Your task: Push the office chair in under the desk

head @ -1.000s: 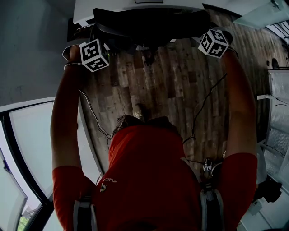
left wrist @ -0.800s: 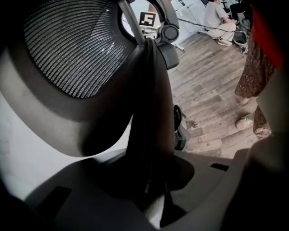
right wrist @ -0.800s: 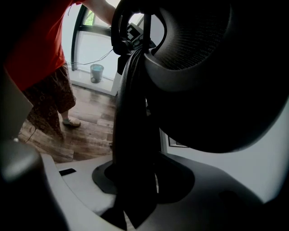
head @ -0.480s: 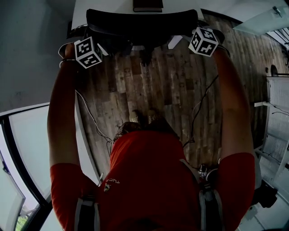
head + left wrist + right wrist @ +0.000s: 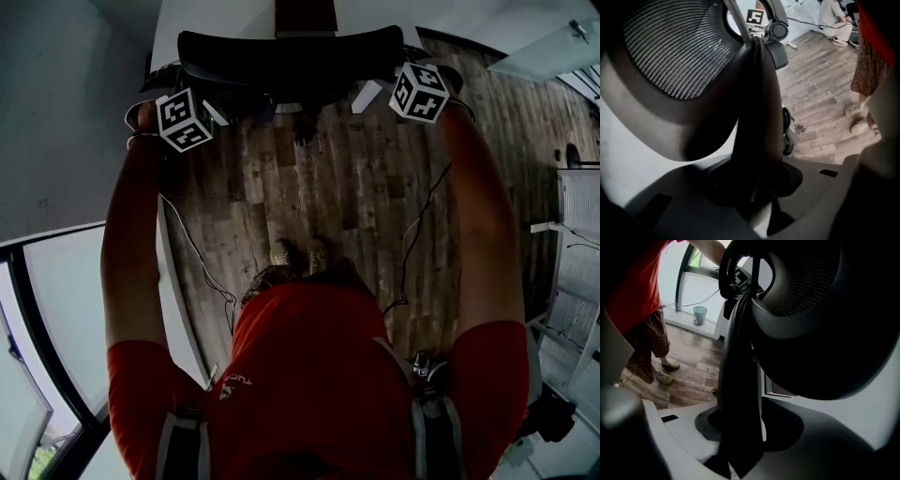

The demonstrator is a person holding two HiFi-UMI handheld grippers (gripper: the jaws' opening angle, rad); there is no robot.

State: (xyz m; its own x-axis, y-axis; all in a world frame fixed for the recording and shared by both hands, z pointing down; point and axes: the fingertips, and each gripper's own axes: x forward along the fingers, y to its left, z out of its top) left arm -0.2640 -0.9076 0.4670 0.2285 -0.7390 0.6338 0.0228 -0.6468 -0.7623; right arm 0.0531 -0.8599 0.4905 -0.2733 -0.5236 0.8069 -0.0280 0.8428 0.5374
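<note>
Between the jaws of the left gripper (image 5: 757, 197) stands the dark left edge of the office chair (image 5: 291, 52) backrest, and the jaws are clamped on it. They have just eased slightly wider, with the edge between them. The backrest's grey mesh panel (image 5: 675, 51) fills the space just beyond. The right gripper (image 5: 740, 427) grasps the backrest's right edge in the same way, and its jaws have also just eased a little wider around it.

Seen from the head view, each gripper carries a black-and-white marker cube, the left cube (image 5: 183, 120) and the right cube (image 5: 419, 91), one at each end of the backrest. The chair is at the far end of the scene. The curved black top of its backrest lies right along the near edge of the white desk (image 5: 206, 17), and its seat is hidden below.

Two bare arms reach from the grippers back to a red shirt (image 5: 309, 375) at the near side. A thin cable (image 5: 422, 211) trails from the right arm. Under the arms is a wooden plank floor (image 5: 356, 187), with a pair of shoes (image 5: 300, 255) planted on it. At near left is a bright window (image 5: 56, 309).
</note>
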